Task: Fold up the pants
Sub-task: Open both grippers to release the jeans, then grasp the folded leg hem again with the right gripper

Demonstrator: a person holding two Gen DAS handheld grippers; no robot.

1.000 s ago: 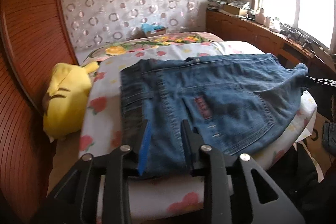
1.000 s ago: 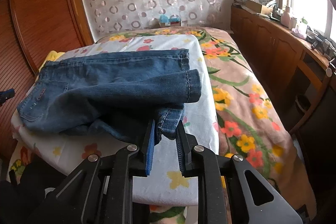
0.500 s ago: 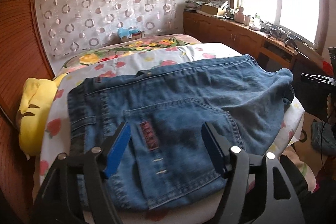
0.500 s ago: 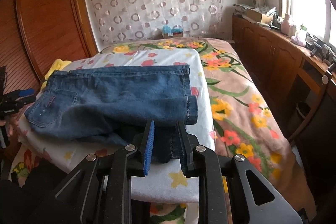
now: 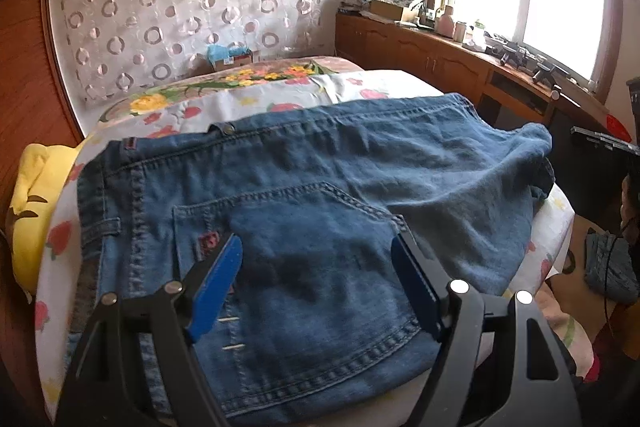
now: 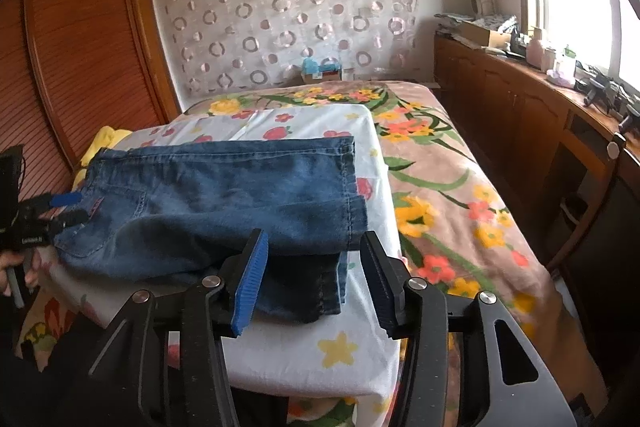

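Blue jeans (image 5: 360, 179) lie folded in half on a white flowered sheet (image 5: 288, 99), waistband at the left of the left wrist view. My left gripper (image 5: 318, 243) hovers over the back pocket; its jaws are opening wide and grip nothing. It also shows at the left edge of the right wrist view as the left gripper (image 6: 70, 207). At the hem end of the jeans (image 6: 224, 187), my right gripper (image 6: 314, 239) is opening. The dark lower hem (image 6: 304, 287) lies loose between its fingers, with the pads off it.
A yellow plush toy (image 5: 32, 195) sits left of the sheet by the wooden wardrobe (image 6: 80, 47). A flowered blanket (image 6: 460, 195) covers the bed to the right. A wood cabinet (image 5: 440, 67) runs under the window. More denim (image 5: 608, 263) lies on the floor.
Both grippers have let go of the denim and opened. The left one has slid from the waistband edge over to the back pocket. The hem released by the right one has dropped onto the sheet.
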